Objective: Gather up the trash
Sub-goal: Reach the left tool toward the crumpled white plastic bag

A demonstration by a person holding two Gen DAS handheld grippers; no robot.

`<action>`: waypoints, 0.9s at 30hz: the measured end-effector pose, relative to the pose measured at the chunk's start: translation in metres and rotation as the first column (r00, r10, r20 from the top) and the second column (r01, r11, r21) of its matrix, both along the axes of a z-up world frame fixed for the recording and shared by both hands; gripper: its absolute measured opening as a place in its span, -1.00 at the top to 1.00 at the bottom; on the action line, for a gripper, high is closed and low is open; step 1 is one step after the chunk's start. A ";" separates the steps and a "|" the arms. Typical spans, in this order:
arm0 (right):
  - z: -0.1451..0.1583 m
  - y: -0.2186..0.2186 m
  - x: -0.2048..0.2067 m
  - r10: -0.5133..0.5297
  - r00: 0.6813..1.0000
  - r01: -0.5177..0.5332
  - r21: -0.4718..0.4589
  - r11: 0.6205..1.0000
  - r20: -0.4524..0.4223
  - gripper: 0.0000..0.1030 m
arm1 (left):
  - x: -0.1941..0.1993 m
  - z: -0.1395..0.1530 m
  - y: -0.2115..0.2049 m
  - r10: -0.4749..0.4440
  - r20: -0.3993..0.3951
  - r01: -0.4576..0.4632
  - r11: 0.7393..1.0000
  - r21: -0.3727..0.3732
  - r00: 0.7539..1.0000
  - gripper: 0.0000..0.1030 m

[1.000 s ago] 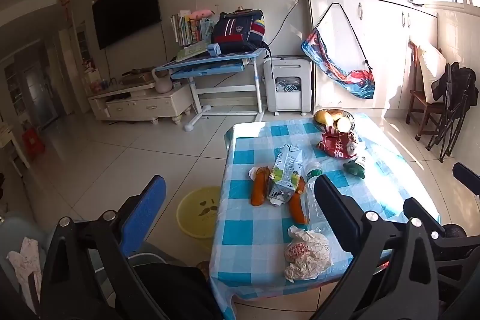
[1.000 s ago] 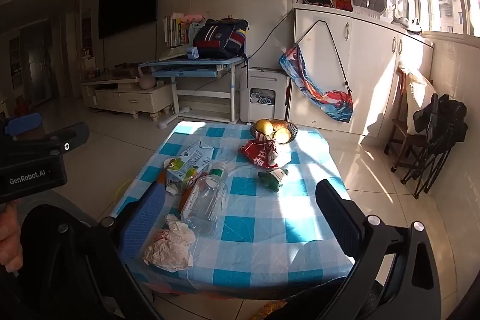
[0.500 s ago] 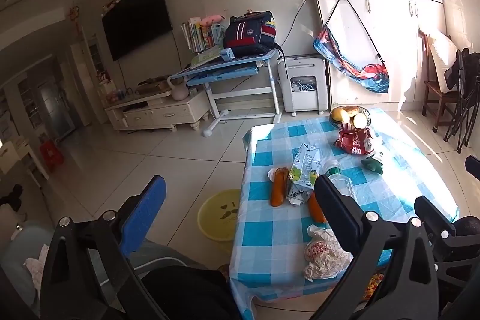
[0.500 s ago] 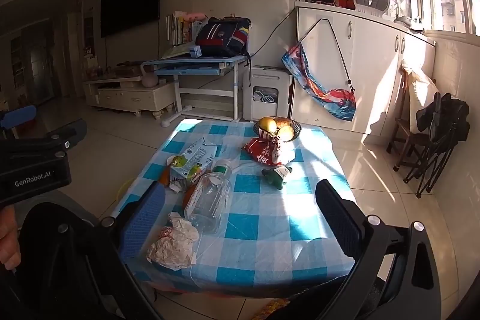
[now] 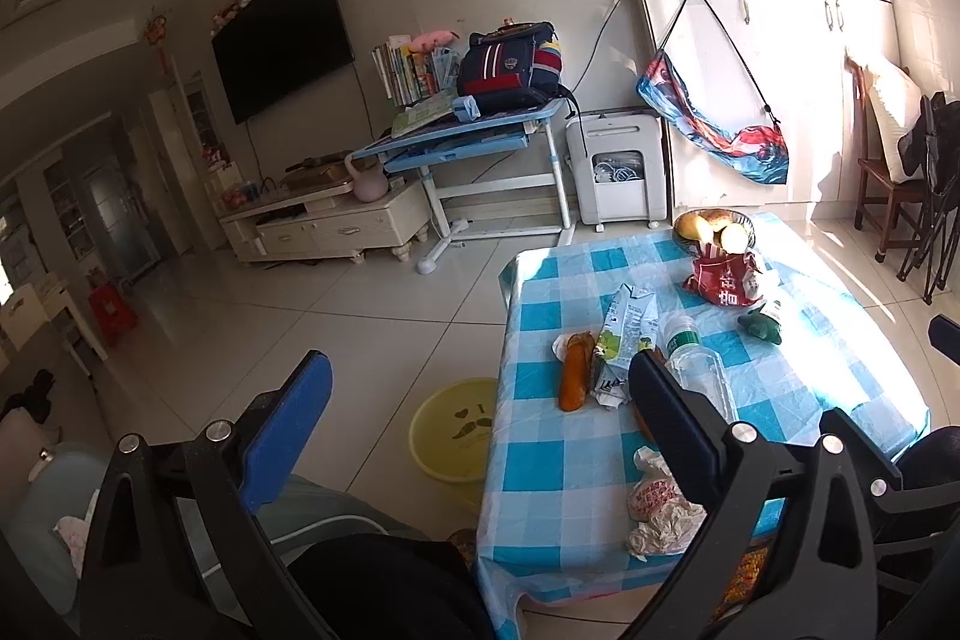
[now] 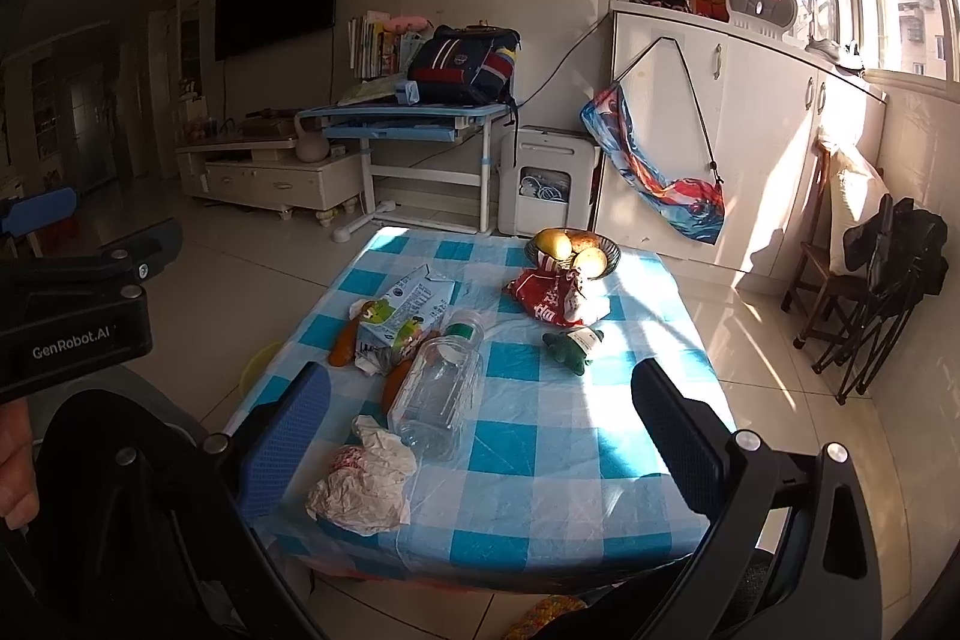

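Trash lies on the checked table [image 5: 540, 460] beside the yellow basin [image 5: 450, 430]; left gripper [image 5: 474, 388] hangs spread and empty. From the right, right gripper [image 6: 480, 400], fingers apart, faces the crumpled wrapper [image 6: 366, 484] and plastic bottle [image 6: 438, 394]; approach comes next, I think.

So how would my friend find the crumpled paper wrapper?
Start at the blue-checked table and go to its near edge. The crumpled paper wrapper lies there, just in front of the clear plastic bottle. It is the only white, scrunched-up thing on the table.
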State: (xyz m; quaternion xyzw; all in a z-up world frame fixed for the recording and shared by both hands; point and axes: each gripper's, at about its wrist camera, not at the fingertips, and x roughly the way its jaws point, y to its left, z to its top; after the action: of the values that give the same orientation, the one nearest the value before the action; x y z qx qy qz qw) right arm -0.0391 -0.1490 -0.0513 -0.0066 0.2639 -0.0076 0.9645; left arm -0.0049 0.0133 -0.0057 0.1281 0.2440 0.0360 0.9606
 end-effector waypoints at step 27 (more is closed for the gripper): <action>-0.028 -0.025 0.015 -0.064 0.995 0.063 -0.012 0.998 -0.080 -0.87 | 0.028 -0.154 -0.022 -0.216 -0.482 0.208 0.975 -0.071 0.849 -0.86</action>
State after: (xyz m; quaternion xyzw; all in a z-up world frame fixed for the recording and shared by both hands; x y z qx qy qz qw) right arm -0.0246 -0.1741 -0.0789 -0.0030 0.3027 -0.0390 0.9523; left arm 0.0228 -0.0090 -0.1600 0.1517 0.4626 -0.1057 0.8671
